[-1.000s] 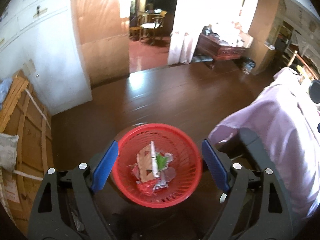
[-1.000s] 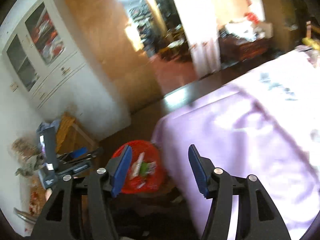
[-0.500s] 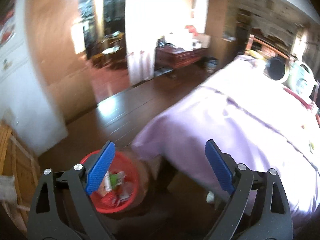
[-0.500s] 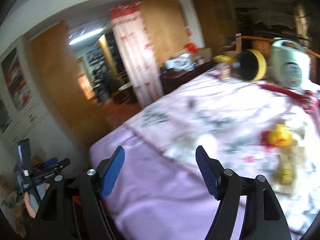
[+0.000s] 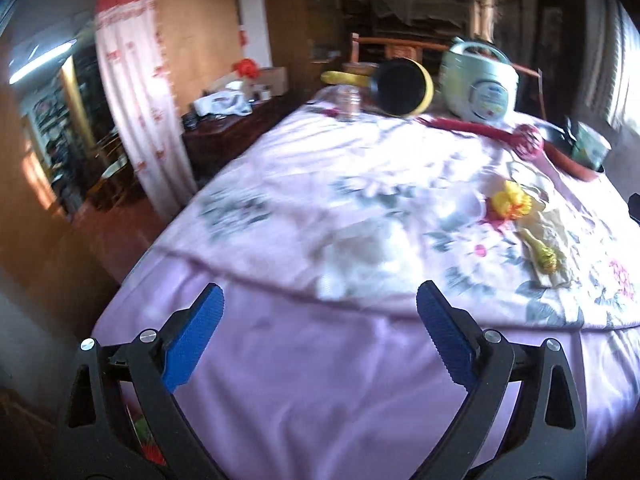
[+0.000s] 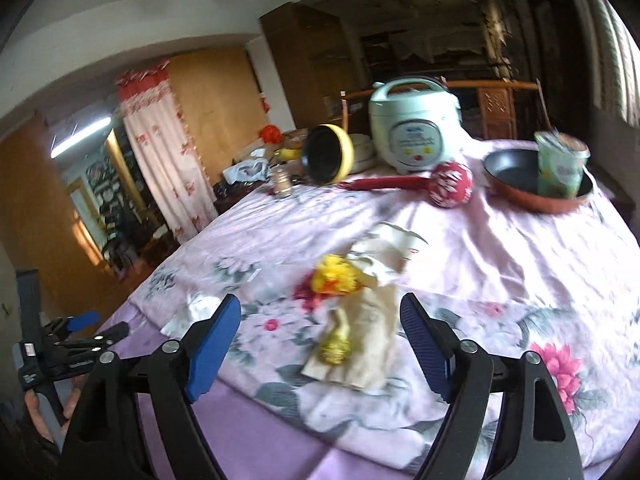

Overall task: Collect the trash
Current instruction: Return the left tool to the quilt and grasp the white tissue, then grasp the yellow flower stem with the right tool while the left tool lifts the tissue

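Trash lies on the purple flowered tablecloth: a crumpled yellow wrapper, a beige paper bag with a yellow scrap on it, white paper and a white tissue. My right gripper hovers just short of the bag, jaws opening, nothing between them. My left gripper is over the table's near edge, jaws opening and empty, with the tissue ahead and the yellow wrapper to the right. A sliver of the red basket shows low at the left.
At the table's far side stand a rice cooker, a tipped yellow pot, a red ladle, a small jar and a frying pan holding a green cup. A hand holds the left gripper.
Both views swung from the red basket on the floor up to the tabletop with the trash. Both grippers' jaws stand wider than before.
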